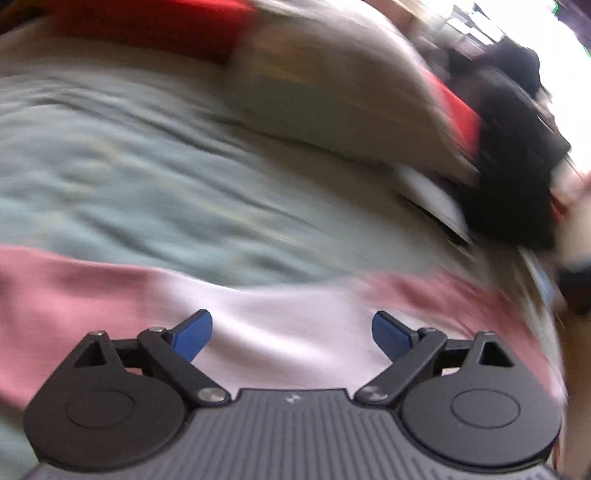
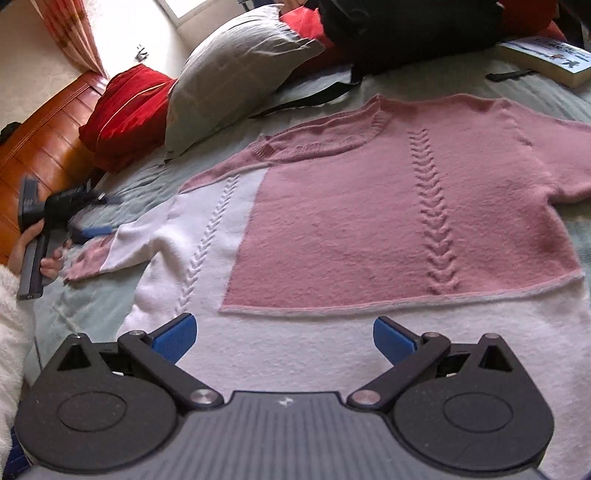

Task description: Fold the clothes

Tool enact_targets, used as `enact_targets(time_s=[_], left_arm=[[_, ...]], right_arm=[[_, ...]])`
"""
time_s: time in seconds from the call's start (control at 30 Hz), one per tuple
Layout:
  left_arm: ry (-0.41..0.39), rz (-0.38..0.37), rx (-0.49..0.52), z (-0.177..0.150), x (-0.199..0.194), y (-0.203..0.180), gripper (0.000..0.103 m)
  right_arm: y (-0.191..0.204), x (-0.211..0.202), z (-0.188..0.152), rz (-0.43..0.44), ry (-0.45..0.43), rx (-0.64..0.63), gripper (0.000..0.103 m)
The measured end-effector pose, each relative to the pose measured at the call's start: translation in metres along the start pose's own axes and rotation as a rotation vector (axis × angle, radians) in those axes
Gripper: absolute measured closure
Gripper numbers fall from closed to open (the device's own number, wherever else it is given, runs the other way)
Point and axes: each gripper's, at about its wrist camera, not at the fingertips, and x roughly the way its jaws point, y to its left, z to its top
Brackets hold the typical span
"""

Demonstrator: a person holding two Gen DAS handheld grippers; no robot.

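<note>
A pink and white knit sweater (image 2: 369, 221) lies flat, front up, on a pale green quilt (image 2: 92, 306). Its neck points away from me and its left sleeve (image 2: 110, 254) stretches out to the left. My right gripper (image 2: 284, 332) hovers open over the white hem band, with nothing between its blue fingers. A hand holds my left gripper (image 2: 99, 216) just beyond the sleeve's pink cuff. The left wrist view is motion-blurred: the left gripper (image 1: 291, 328) is open above a pink and white stretch of the sweater (image 1: 92, 295).
A grey pillow (image 2: 236, 74) and a red cushion (image 2: 129, 110) lie at the back left against a wooden bed frame (image 2: 48, 140). A black bag (image 2: 406, 29) and a book (image 2: 546, 59) sit behind the sweater. A white fluffy sleeve (image 2: 11, 332) is at the left edge.
</note>
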Motion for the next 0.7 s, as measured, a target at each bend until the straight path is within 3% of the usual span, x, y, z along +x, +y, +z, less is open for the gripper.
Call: enact_targets(time_s=[0.03, 0.27, 0.5, 0.7], left_arm=[[0.025, -0.023, 0.026, -0.001, 0.007, -0.012, 0.01], [0.125, 0.024, 0.043, -0.007, 0.044, -0.019, 0.01], [0.075, 0.13, 0.032, -0.005, 0.015, 0.004, 0.01], [0.045, 0.212, 0.034, -0.011, -0.007, 0.009, 0.01]], right_arm=[[0.004, 0.003, -0.001, 0.006, 0.018, -0.007, 0.0], [0.03, 0.015, -0.002, 0.025, 0.164, -0.057, 0.0], [0.066, 0.017, 0.0, 0.103, 0.247, -0.095, 0.0], [0.102, 0.007, -0.005, 0.112, 0.232, -0.207, 0.0]])
